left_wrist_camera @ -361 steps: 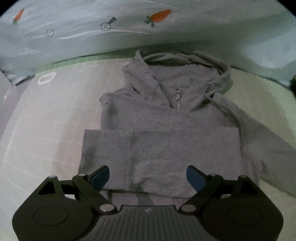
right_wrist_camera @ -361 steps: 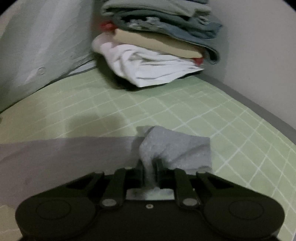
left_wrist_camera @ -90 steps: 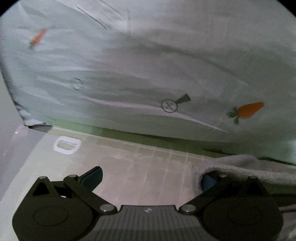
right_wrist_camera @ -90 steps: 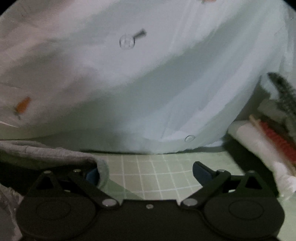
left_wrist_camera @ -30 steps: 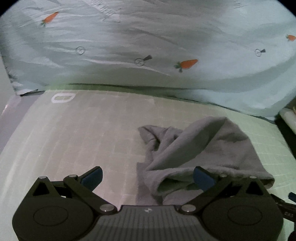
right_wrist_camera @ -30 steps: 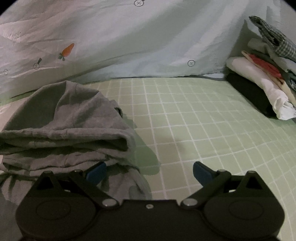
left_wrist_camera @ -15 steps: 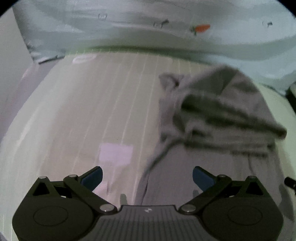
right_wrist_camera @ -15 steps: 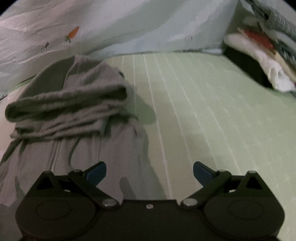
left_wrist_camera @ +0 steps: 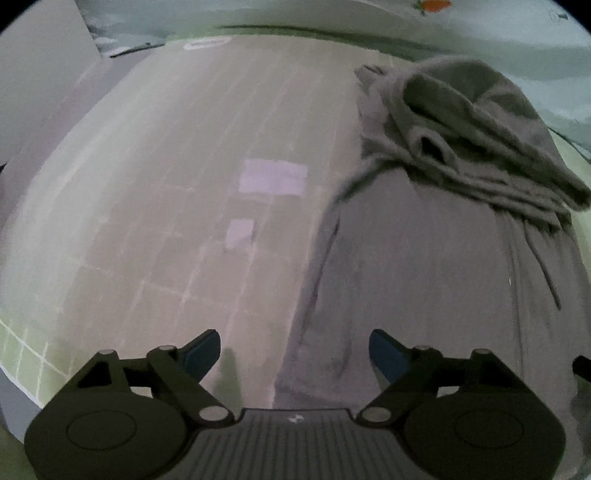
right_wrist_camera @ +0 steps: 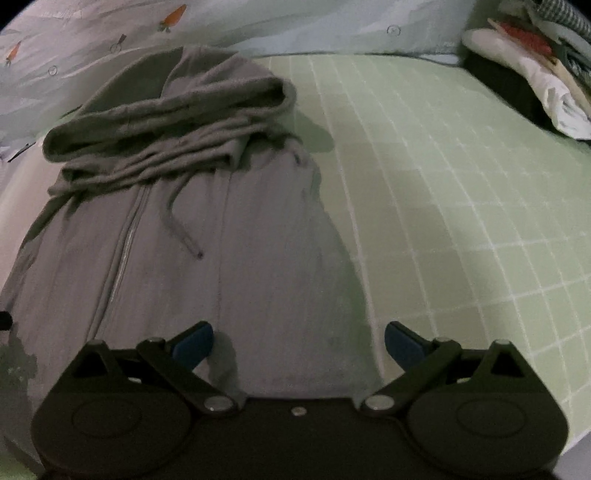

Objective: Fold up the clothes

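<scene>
Hoodie [right_wrist_camera: 221, 240] in grey lies flat on the green checked sheet [right_wrist_camera: 461, 192], zip side up, just ahead of both my grippers. My left gripper [left_wrist_camera: 295, 354] has its blue-tipped fingers spread wide and grips nothing; it sits over the garment's left edge, one finger above bare sheet, the other above grey cloth. My right gripper [right_wrist_camera: 299, 343] is likewise spread wide and empty, over the garment's right edge. Farther on, a drawstring [right_wrist_camera: 181, 225] curls across the chest beside the zip [right_wrist_camera: 122, 251]. Beyond that the hood [right_wrist_camera: 173, 107] is bunched in thick folds. Behind it rises a pale carrot-print cloth [right_wrist_camera: 110, 22]; at far right sits a stack of folded clothes [right_wrist_camera: 535, 70].
</scene>
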`<state>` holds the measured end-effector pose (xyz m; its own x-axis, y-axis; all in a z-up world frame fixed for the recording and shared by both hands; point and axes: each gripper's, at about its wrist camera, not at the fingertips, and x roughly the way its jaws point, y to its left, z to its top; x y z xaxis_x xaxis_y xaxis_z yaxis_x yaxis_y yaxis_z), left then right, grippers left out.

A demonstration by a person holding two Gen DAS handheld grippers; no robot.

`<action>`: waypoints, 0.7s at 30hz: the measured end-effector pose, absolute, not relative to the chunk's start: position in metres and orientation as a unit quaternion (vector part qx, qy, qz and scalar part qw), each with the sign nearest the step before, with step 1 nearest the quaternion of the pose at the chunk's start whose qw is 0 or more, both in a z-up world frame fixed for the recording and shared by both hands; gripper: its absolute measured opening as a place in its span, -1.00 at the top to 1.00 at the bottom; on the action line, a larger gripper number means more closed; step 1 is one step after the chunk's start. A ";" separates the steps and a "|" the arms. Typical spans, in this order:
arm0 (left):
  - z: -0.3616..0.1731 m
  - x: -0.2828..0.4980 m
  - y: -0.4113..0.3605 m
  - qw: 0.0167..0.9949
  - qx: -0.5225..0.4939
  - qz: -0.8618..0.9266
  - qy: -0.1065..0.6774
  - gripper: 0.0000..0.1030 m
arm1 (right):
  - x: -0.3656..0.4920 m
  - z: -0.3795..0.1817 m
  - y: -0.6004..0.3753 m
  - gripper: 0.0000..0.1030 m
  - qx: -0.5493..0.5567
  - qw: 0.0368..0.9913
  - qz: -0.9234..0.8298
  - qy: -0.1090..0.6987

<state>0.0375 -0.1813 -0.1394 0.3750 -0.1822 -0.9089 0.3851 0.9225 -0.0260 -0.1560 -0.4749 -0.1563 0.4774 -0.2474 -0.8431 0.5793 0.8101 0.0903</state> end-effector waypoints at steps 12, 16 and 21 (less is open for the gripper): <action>-0.149 0.019 -0.173 0.808 0.088 -0.197 0.548 -0.71 | -0.181 -0.158 -0.437 -0.96 0.170 0.835 -0.240 0.465; -0.149 0.008 -0.178 0.796 0.101 -0.227 0.552 -0.60 | -0.185 -0.157 -0.427 -0.85 0.167 0.838 -0.225 0.469; -0.142 -0.009 -0.184 0.786 0.112 -0.269 0.546 0.56 | -0.184 -0.147 -0.423 0.44 0.182 0.843 -0.181 0.472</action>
<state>-0.0090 -0.1841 -0.1419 0.2599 -0.2996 -0.9180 0.5445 0.8306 -0.1169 -0.1845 -0.4230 -0.1470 0.4878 -0.1338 -0.8626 0.4781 0.8678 0.1357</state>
